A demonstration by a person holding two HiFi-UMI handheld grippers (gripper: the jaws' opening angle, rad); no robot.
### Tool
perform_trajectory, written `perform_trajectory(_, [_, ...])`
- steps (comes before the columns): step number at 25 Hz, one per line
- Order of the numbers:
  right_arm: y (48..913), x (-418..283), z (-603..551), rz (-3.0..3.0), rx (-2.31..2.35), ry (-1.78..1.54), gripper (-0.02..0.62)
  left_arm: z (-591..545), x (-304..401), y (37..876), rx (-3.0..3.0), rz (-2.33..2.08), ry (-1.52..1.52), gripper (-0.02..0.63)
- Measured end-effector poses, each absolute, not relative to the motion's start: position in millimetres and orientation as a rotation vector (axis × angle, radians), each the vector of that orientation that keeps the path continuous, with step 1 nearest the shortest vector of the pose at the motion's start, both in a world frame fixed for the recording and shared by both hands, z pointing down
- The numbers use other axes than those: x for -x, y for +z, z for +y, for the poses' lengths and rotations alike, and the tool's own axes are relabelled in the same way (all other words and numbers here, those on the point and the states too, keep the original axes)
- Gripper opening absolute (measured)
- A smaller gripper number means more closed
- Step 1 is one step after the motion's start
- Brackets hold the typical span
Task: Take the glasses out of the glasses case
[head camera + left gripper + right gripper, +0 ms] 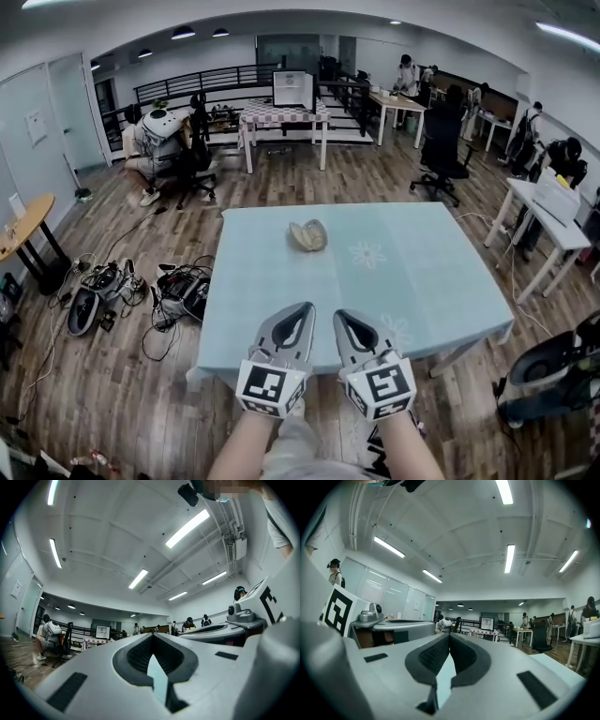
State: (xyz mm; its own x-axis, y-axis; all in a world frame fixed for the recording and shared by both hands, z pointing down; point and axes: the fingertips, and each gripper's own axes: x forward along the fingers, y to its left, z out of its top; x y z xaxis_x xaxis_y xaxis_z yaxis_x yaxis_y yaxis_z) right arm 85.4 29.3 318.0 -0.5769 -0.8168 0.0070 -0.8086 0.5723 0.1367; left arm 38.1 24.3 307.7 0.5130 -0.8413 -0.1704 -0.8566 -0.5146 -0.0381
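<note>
The glasses case (307, 235) lies toward the far side of the worktop (427, 281), at about 12 o'clock from both tools and well apart from them. It looks like a pale clamshell lying partly open. At this range I cannot tell whether the glasses are visible inside it.

The left hand-held gripper (302, 311) and the right hand-held gripper (341, 319) hover side by side over the near edge. Each has its jaws together at the tips, with nothing between them.

The main risk, as I judge it, is arriving with the jaws together, because they would then shove the light case across the smooth cloth instead of taking hold. If one tool does not steady the shell while the other reaches in, the case may slide toward the 12 o'clock edge or tip shut. A pinch on a lens or a thin temple arm could slip or bend the frame. The reach is long, so misjudged depth is also likely.
</note>
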Motion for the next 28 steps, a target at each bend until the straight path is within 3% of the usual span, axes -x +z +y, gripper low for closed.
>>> perform_trajectory(28, [334, -76, -205, -2.533, -1.406, -0.190, 0.006, -201, 17, 314, 2.672, 1.441, 0.144, 0.008])
